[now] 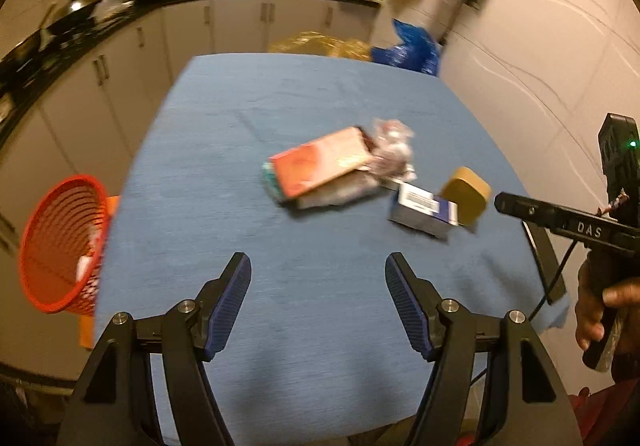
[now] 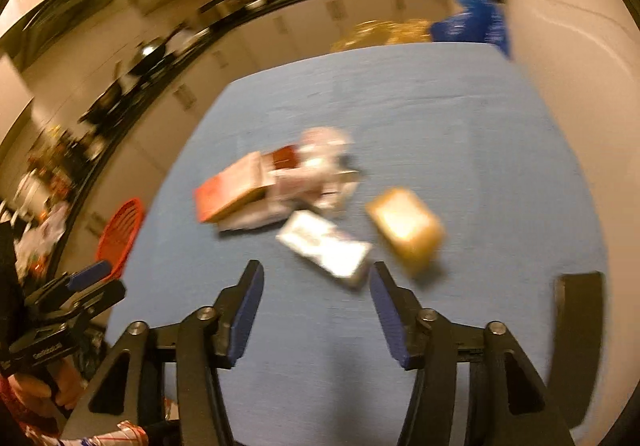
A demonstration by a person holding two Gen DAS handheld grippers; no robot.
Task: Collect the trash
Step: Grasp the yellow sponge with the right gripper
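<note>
Trash lies in a pile in the middle of the blue table [image 1: 224, 150]: a pink-orange flat box [image 1: 320, 164] on other wrappers, a crumpled clear wrapper [image 1: 390, 148], a white and blue small box [image 1: 424, 210] and a tan rounded box [image 1: 466, 196]. In the blurred right wrist view I see the pink box [image 2: 230, 194], the white box [image 2: 328, 248] and the tan box [image 2: 406, 230]. My left gripper [image 1: 318, 270] is open and empty, above the table short of the pile. My right gripper [image 2: 316, 278] is open and empty, just short of the white box.
A red mesh basket [image 1: 60, 242] stands off the table's left edge, with bits of trash inside; it also shows in the right wrist view [image 2: 120, 234]. A kitchen counter with pots runs along the left and back. Yellow and blue bags [image 1: 408, 50] lie beyond the table's far edge.
</note>
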